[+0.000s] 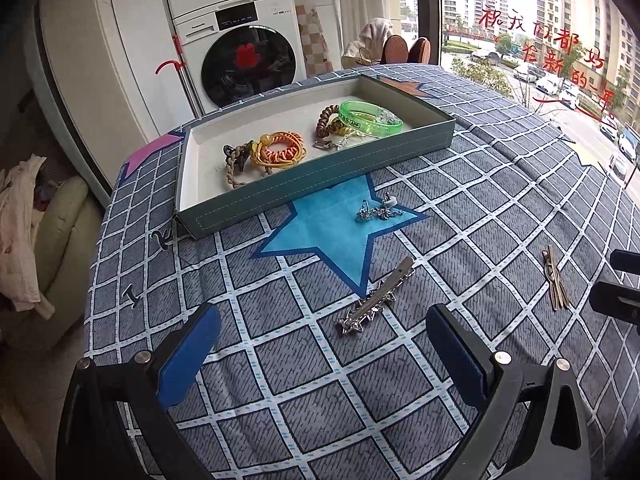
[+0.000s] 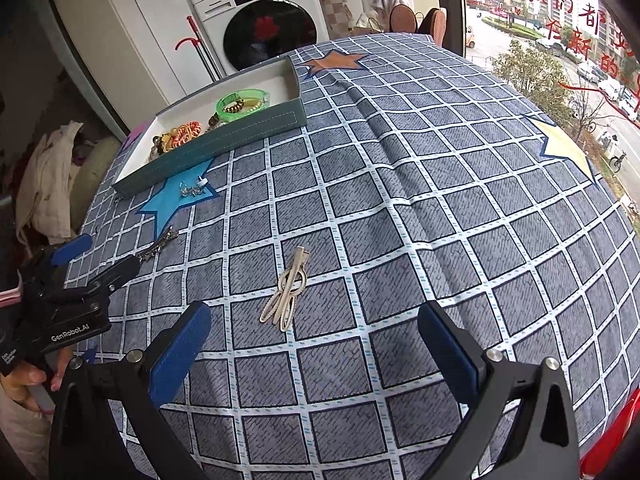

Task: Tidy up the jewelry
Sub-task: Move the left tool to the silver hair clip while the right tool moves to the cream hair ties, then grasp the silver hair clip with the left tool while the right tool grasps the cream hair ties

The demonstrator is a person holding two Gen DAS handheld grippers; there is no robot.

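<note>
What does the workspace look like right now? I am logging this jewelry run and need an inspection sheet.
Surface: checked cloth with star prints.
Job's things: tray holds green bangle and hair ties; silver clip, small silver piece and pale clips lie outside it.
Clutter: nothing seen.
Grippers: left gripper and right gripper open, empty.
Cables: nothing seen.
Surroundings: washing machine, window.

Place: home, laundry corner beside a window.
Far left: stacked washer [image 1: 240, 52], mop [image 1: 182, 76] leaning beside it.
Near left: clothes [image 1: 20, 224] heaped on a cream seat.
Right: window [image 1: 540, 40] with red lettering, over a street and apartment towers.
Centre: table under checked cloth [image 2: 400, 220].
</note>
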